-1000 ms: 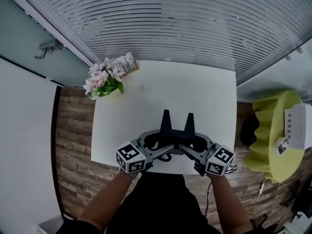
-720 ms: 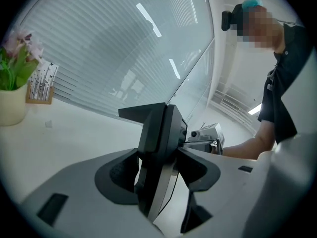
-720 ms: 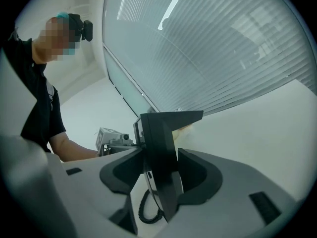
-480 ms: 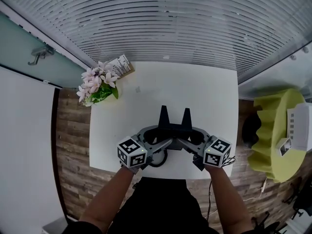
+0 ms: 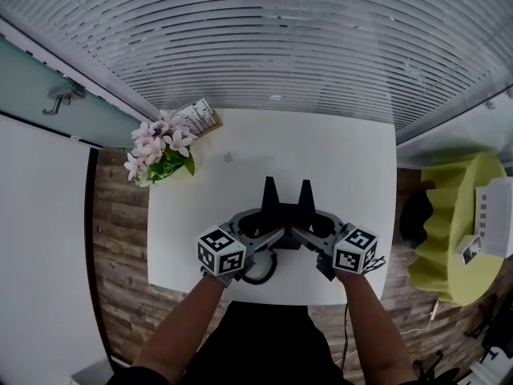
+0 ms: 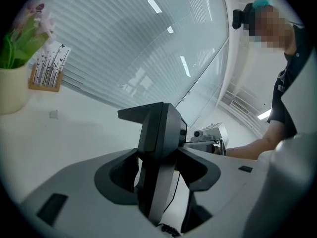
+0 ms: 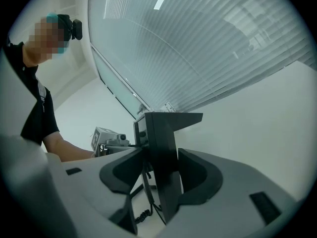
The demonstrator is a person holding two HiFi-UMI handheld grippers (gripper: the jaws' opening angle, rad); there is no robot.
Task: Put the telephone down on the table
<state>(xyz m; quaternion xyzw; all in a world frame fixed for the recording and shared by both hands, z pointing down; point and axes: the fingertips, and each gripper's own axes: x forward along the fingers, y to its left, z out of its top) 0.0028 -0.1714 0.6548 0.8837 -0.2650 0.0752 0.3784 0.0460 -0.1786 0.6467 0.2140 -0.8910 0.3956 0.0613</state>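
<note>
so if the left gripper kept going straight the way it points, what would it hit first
The telephone, which the left gripper holds in its jaws; past that, probably the right gripper.

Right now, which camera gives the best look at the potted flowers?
The head view: the potted flowers show whole from above, at the table's far left corner. The left gripper view cuts them off at its left edge, pot and blooms only partly in frame. The right gripper view misses them.
</note>
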